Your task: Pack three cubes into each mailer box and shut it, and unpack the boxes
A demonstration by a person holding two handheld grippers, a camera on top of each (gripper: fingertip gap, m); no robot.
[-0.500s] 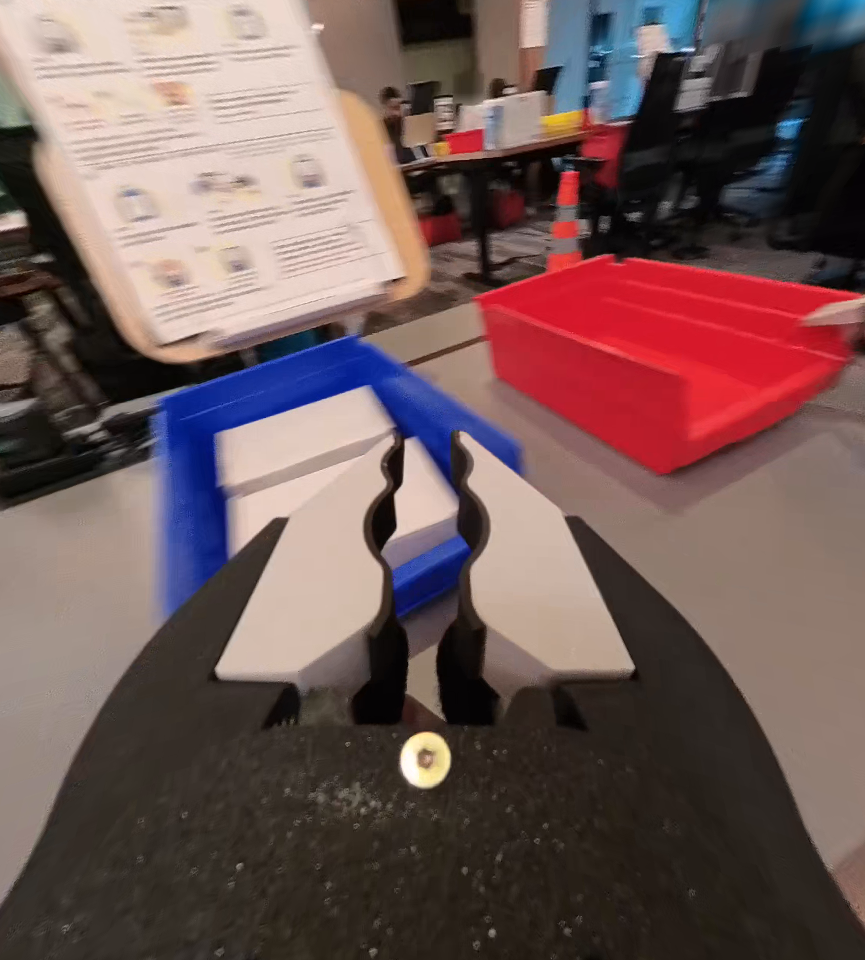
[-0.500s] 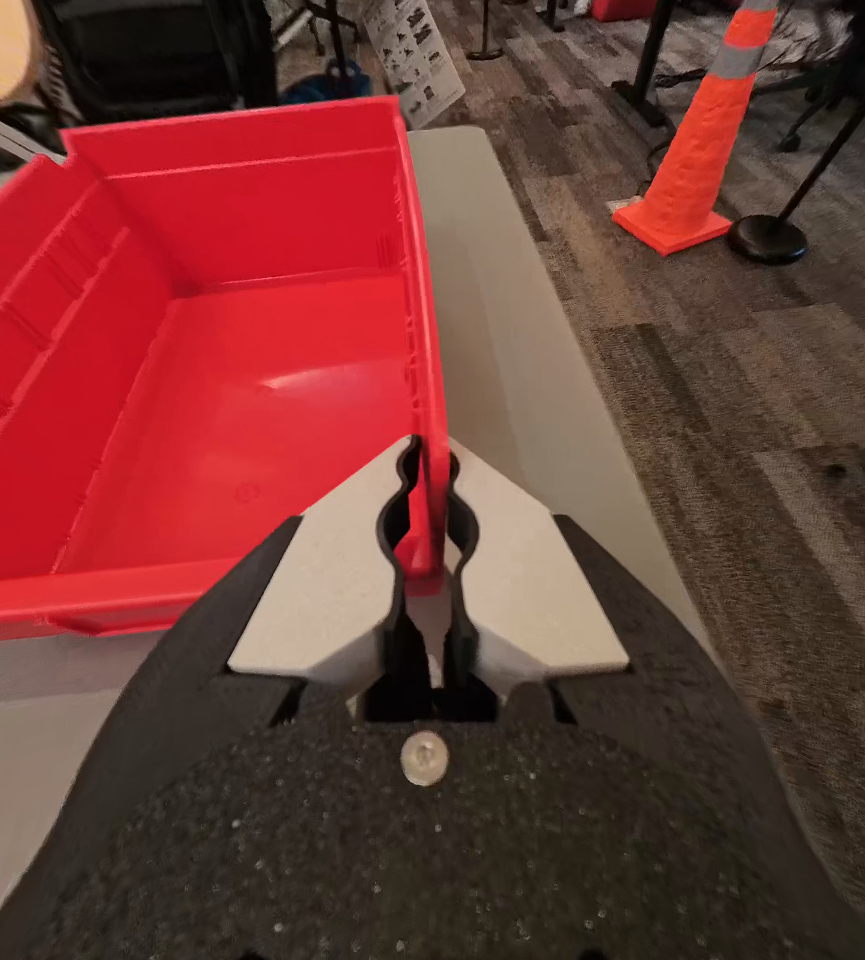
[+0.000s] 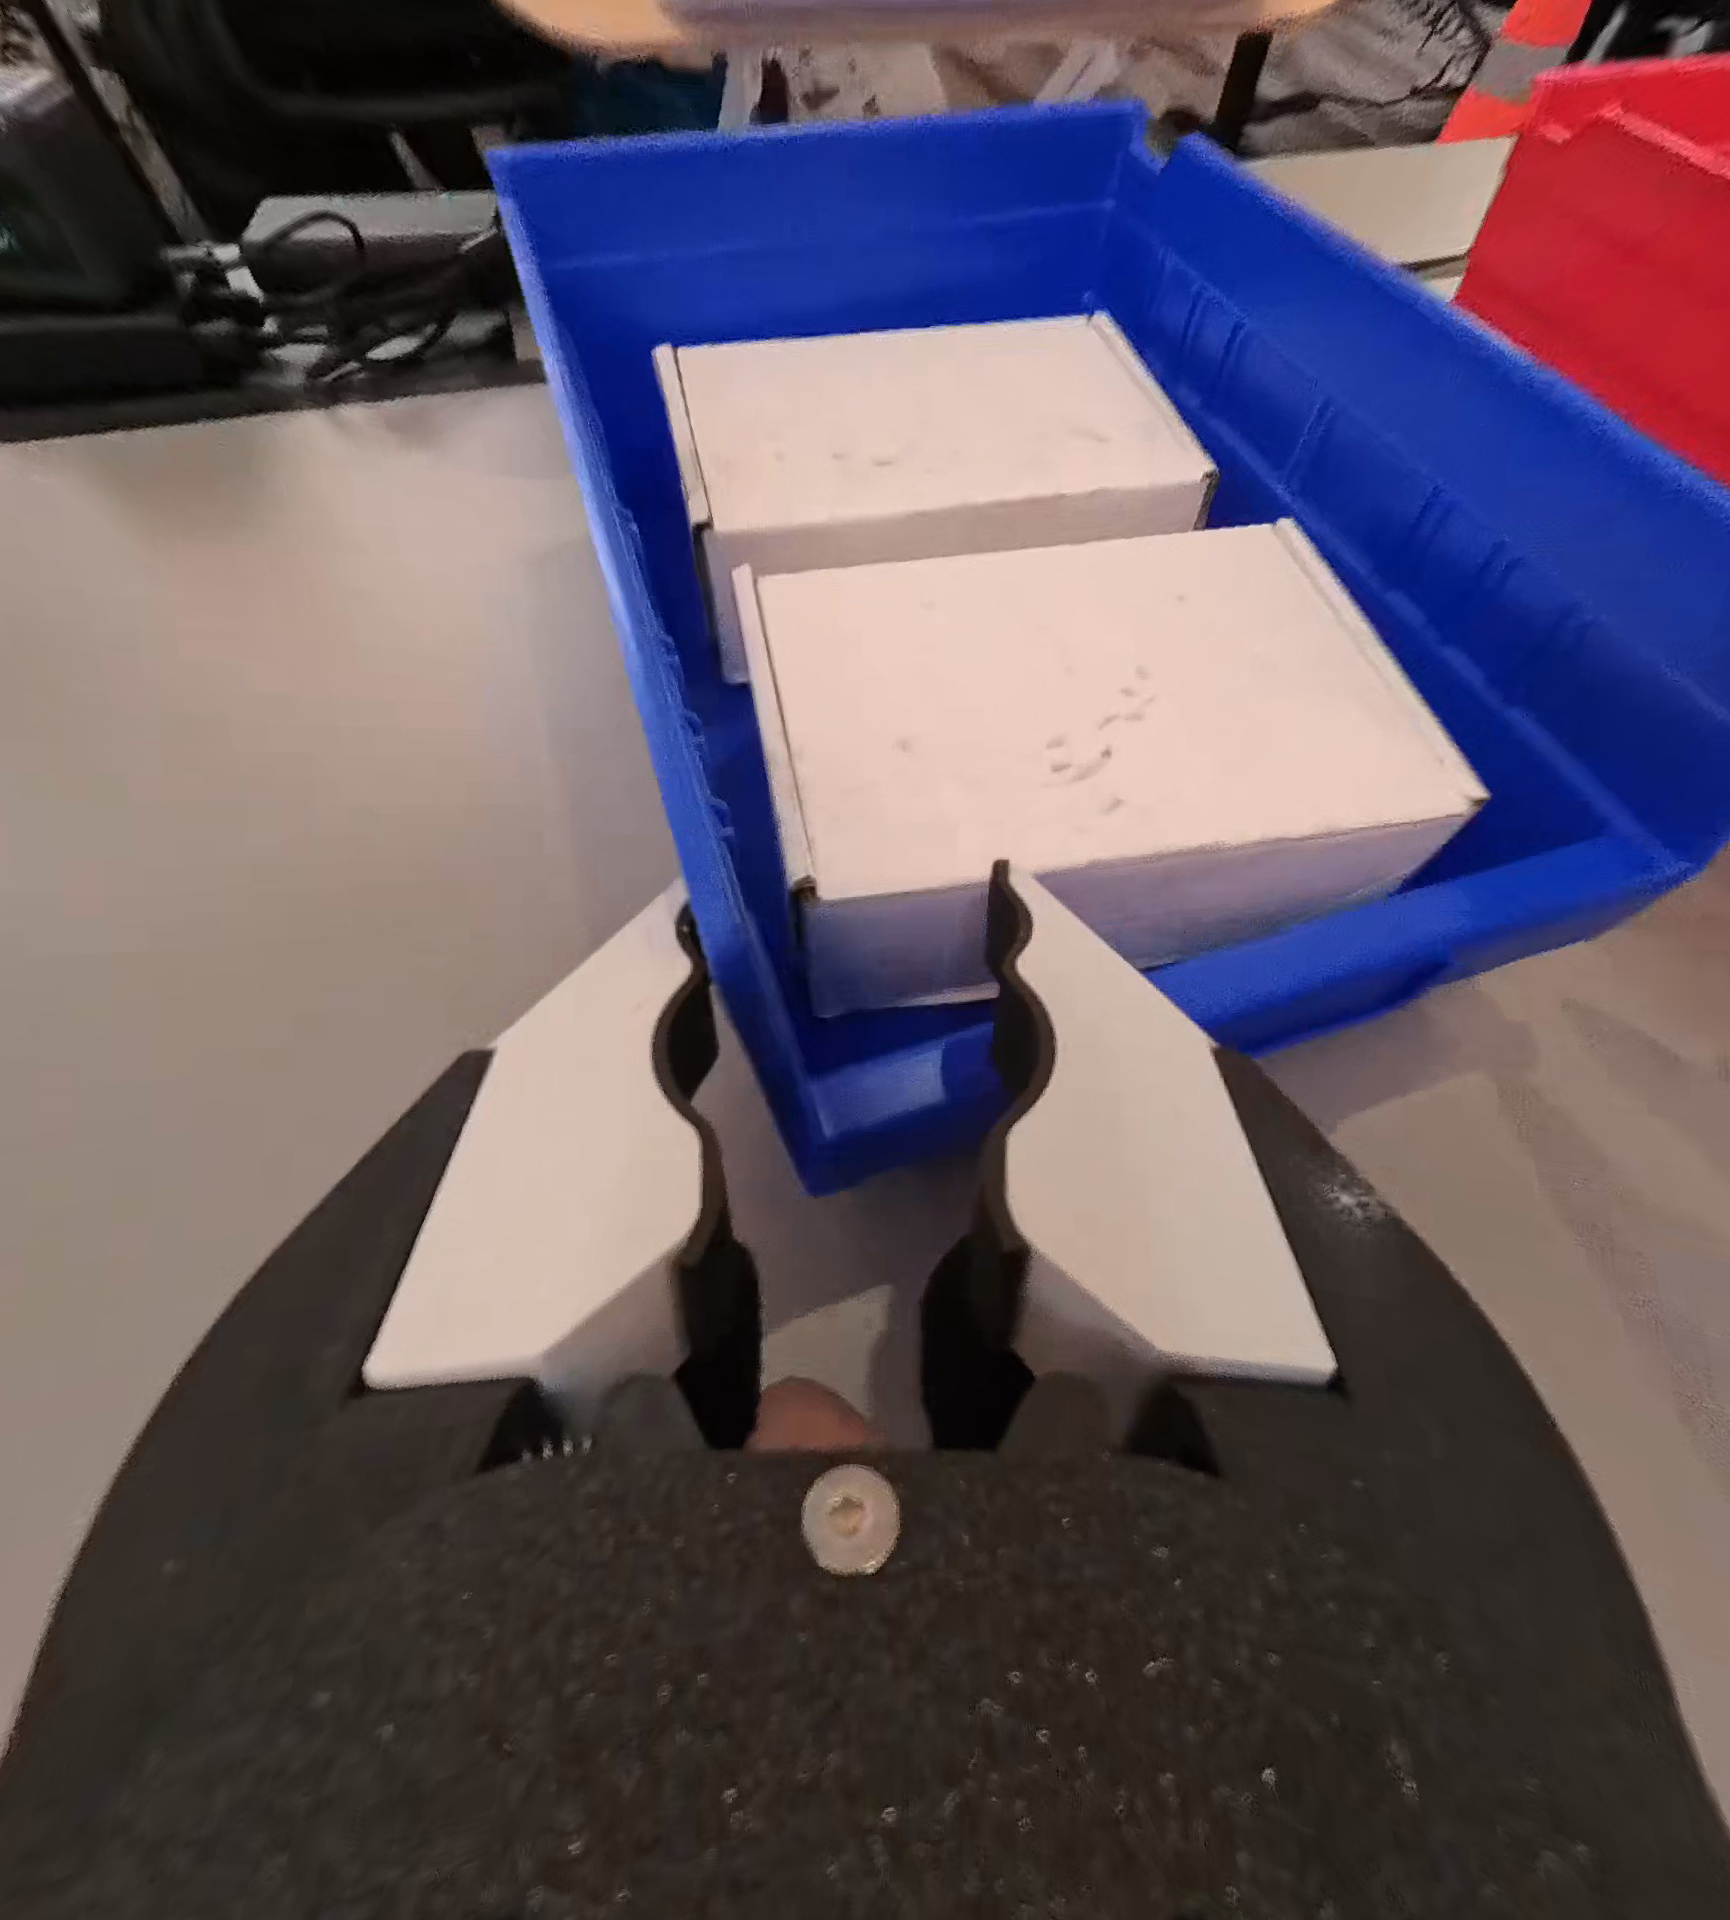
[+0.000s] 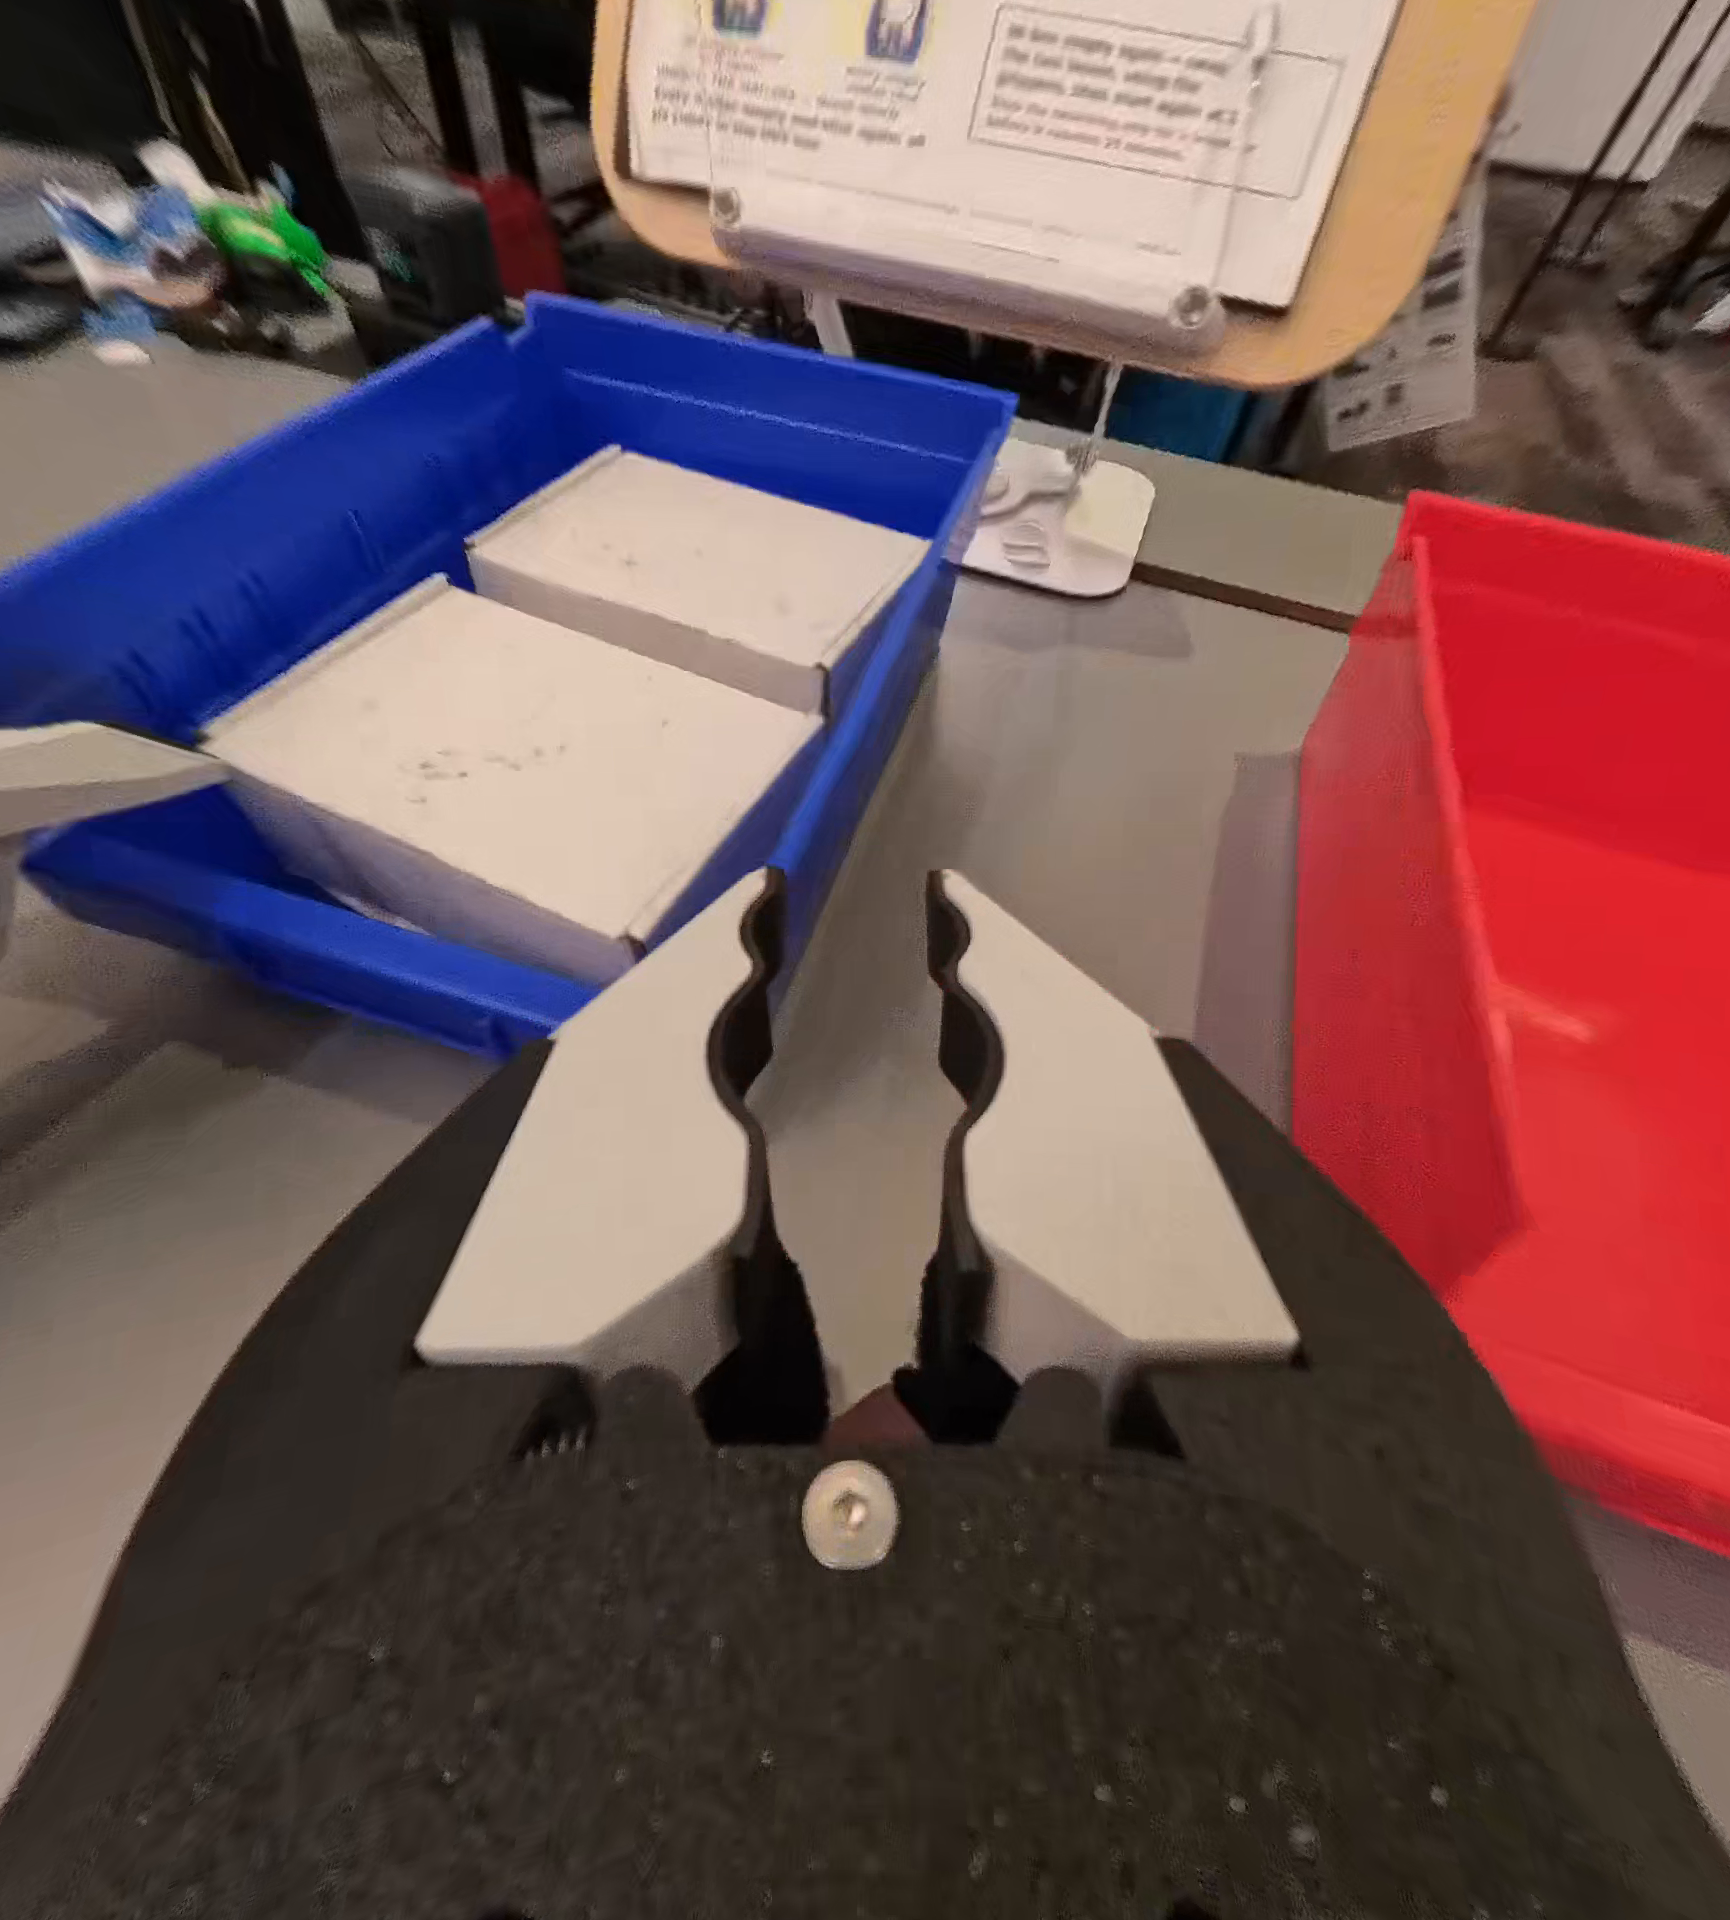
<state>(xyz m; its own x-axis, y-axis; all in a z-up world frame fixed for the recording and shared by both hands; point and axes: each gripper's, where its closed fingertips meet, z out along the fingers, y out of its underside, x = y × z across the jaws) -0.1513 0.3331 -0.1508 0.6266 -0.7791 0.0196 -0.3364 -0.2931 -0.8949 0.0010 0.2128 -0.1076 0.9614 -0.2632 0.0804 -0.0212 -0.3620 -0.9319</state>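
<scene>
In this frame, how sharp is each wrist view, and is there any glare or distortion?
Left wrist view: mailer boxes fairly sharp, blue bin edges slightly smeared, background soft. Right wrist view: more motion blur on the bin and instruction sheet; a soft highlight inside the red bin. Both show wide-angle bending.

A grey table (image 4: 1048, 790) fills the foreground, with a dark seam across its far part. At its far edge a white stand base (image 4: 1058, 530) carries a tan wooden board (image 4: 1401, 249) with a printed sheet (image 4: 996, 114) clipped to it. Beyond lie grey-brown carpet (image 4: 1609, 436) with thin black stand legs (image 4: 1619, 156) on the right, a blurred heap of blue, white and green items (image 4: 186, 249) on a surface at the left, a dark device with cables (image 3: 113, 239), and part of an orange traffic cone (image 3: 1505, 62).
</scene>
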